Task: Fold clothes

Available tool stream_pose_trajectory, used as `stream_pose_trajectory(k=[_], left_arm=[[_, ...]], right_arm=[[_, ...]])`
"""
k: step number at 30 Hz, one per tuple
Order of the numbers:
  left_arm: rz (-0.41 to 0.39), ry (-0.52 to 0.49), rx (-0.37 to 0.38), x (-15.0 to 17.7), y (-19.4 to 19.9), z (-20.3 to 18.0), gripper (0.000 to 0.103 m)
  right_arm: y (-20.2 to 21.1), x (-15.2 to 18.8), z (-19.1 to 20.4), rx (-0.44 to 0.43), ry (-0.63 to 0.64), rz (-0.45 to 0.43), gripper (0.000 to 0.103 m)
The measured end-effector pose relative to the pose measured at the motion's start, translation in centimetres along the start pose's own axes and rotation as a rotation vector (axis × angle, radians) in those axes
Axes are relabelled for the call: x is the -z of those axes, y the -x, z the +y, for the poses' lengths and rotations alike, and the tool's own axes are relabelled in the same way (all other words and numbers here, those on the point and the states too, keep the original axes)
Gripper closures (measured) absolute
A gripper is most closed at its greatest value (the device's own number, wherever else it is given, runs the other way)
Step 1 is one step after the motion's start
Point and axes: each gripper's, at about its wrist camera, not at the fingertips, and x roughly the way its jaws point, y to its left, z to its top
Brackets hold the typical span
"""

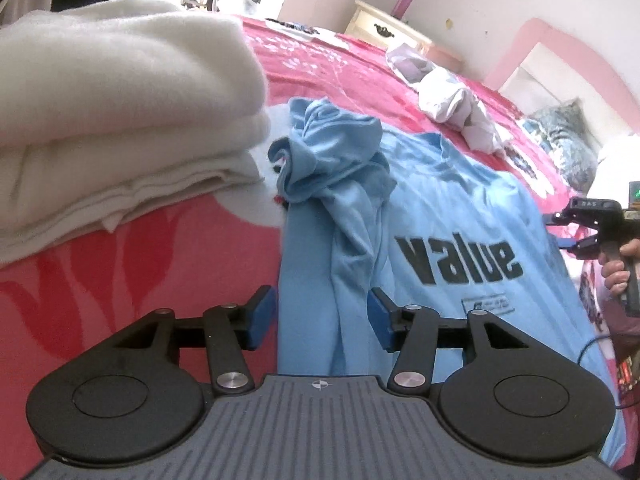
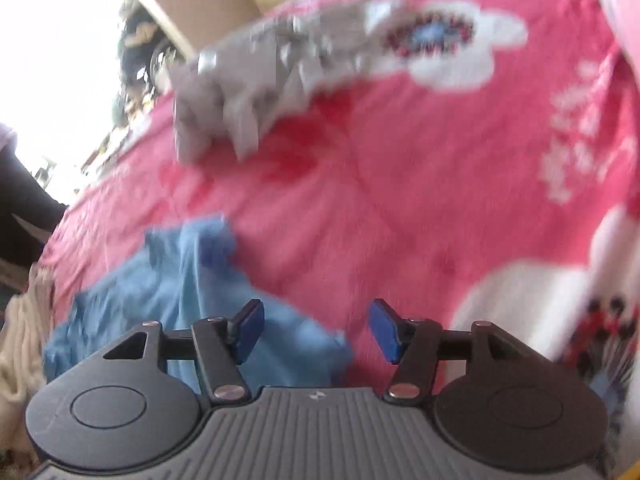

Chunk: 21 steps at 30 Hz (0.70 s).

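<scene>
Light-blue cotton: the T-shirt (image 1: 460,208) lies printed side up on the pink floral bedspread (image 1: 140,264), its long axis running away from the left gripper (image 1: 322,316) toward the collar at the far end. One sleeve (image 1: 320,160) is bunched and twisted along the shirt's left edge, and a lengthwise ridge of fabric runs from that sleeve back toward the left gripper.

Left gripper state: released. The jaws stand apart, straddling the ridge of fabric near the hem, and the pads do not press on it. This hand is directly over the shirt and is judged the nearer one for gripping that side.

Right gripper (image 2: 316,328) state: released, nothing between the jaws. In the right wrist view the picture is blurred; the shirt's edge (image 2: 192,292) lies below and to the left of the jaws, with bare bedspread straight ahead. In the left wrist view this gripper (image 1: 592,228) sits off the shirt's far right edge, held by a hand (image 1: 618,276).

Surroundings: a folded white blanket (image 1: 120,120) lies just beside the bunched sleeve on the left. A crumpled pale garment (image 1: 452,96) lies beyond the collar, apart from the shirt. A cream nightstand (image 1: 384,28) stands against the wall behind.

Obstruction: the bunched sleeve must probably be flattened before any lengthwise fold.
</scene>
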Motion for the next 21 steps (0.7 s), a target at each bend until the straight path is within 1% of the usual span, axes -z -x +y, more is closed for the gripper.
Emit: stream_pose_trajectory(k=[2,5,7,8,9,10,11,12,13,14,15,16,18,21], left_arm=[[0.001,-0.007,-0.01,0.3,-0.1,-0.2,0.052],[-0.011,-0.013,-0.034,0.6,-0.4,-0.5,0.052],[-0.021,-0.025,-0.053,0.8,-0.5,-0.9,0.054],[-0.024,-0.036,-0.065,1.0,-0.6,-1.2,0.056],[-0.028,-0.047,-0.076,1.1,-0.7,-1.4,0.061],[-0.033,-0.055,-0.083,1.2,-0.7,-1.6,0.064],[-0.038,-0.063,-0.09,1.4,-0.6,-1.8,0.066],[-0.043,-0.072,-0.096,1.5,-0.6,-2.1,0.074],[-0.047,-0.063,-0.086,1.6,-0.6,-2.1,0.084],[-0.049,-0.046,-0.076,1.7,-0.6,-2.1,0.087],[-0.052,-0.031,-0.063,1.8,-0.5,-2.2,0.094],[-0.05,-0.025,-0.052,1.8,-0.6,-2.3,0.097],[-0.041,-0.013,-0.025,1.7,-0.8,-2.6,0.098],[-0.027,0.002,0.013,1.2,-1.2,-2.7,0.099]], right_arm=[[-0.5,0.4,1.2,-0.038,0.032,0.01,0.04],[-1.8,0.8,3.9,-0.061,0.099,0.024,0.041],[-2.7,1.2,5.4,-0.008,0.163,0.023,0.047],[-3.0,1.3,6.2,0.028,0.205,0.019,0.055],[-3.4,1.5,6.9,0.065,0.247,0.014,0.064],[-3.5,1.6,7.4,0.082,0.28,0.007,0.07],[-3.2,1.8,7.6,0.082,0.297,0.002,0.084],[-2.9,1.9,7.7,0.09,0.313,-0.012,0.089],[-2.6,2.0,7.7,0.107,0.331,-0.033,0.09],[-2.3,2.1,7.9,0.136,0.354,-0.06,0.09],[-2.0,2.2,8.1,0.167,0.377,-0.087,0.091],[-1.7,2.0,8.1,0.183,0.385,-0.108,0.091],[-1.4,1.5,8.0,0.215,0.397,-0.138,0.091],[-1.8,0.7,8.1,0.25,0.429,-0.147,0.092]])
